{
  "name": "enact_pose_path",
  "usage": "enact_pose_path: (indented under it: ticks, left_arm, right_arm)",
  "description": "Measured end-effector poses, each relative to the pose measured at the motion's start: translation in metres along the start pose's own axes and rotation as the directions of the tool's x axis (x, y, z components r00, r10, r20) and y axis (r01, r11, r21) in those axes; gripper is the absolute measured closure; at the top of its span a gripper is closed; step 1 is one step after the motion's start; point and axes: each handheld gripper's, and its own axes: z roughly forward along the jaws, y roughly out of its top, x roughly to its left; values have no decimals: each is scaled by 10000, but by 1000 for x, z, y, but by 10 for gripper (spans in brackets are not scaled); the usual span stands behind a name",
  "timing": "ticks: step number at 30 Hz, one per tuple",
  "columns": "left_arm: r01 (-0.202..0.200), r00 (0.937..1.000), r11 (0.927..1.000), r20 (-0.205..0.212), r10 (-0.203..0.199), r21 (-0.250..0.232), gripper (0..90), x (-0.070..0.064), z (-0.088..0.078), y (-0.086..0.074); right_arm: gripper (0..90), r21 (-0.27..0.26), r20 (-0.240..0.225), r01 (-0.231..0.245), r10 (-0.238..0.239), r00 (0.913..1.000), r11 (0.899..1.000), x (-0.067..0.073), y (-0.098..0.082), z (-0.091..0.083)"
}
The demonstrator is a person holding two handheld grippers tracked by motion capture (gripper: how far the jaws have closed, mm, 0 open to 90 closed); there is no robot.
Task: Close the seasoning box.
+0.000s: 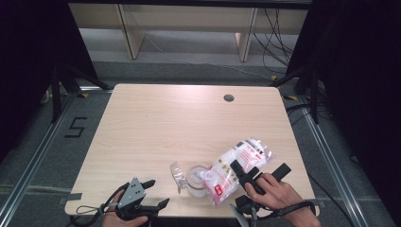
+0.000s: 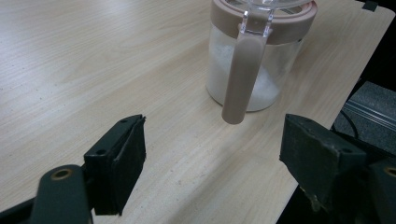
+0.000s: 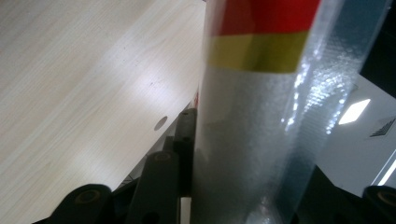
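Sugar-like white grains are filling the bag [image 1: 239, 165], a clear plastic pouch with red printing, which is being held tilted over the jar [image 1: 196, 182] near the front edge of the table [image 1: 189, 118]. The bag's lower, open end is sitting right at the jar's mouth, while its sealed end is pointing up and away from the jar, toward the table's right edge.

The right gripper [image 1: 257, 172] is clamping the bag across its middle, just to the right of the jar; in the right gripper view the pouch [image 3: 261, 140] is pressed between the two black jaws, its red and yellow band showing above them. The person's right hand [image 1: 279, 194] is wrapping the gripper's body, right of the jar and over the table's front edge.

The jar is a clear container with a brownish-pink collar, standing upright on the wood. In the left gripper view it [image 2: 259, 60] is partly filled with white grains, and a long brownish-pink handle or clasp is hanging down its side. Its clear lid [image 1: 177, 172] is standing open, tipped back on the side of the jar away from the bag.

The left gripper [image 1: 153, 194] is hovering to the left of the jar, near it but not touching it, with its jaws standing wide apart and nothing between them. In its own view the jar is sitting ahead of the jaws, beyond their tips.

A small round hole [image 1: 229, 98] is lying in the tabletop, well beyond the jar, toward the far edge.
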Motion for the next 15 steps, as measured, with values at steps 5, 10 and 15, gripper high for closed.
enact_pose_path:
  ticks: [5,10,15]
  left_arm:
    - [11,10000,10000,-19,-11,-5,220,0,0,0]
    - [63,10000,10000,-32,-63,-15,220,0,0,0]
    - [40,10000,10000,-32,-40,-22,220,0,0,0]
  right_arm:
    - [709,28,17,31,-31,10000,10000,0,0,0]
    - [710,-18,7,8,-8,10000,10000,1,0,0]
    - [710,-61,49,28,-27,10000,10000,1,1,0]
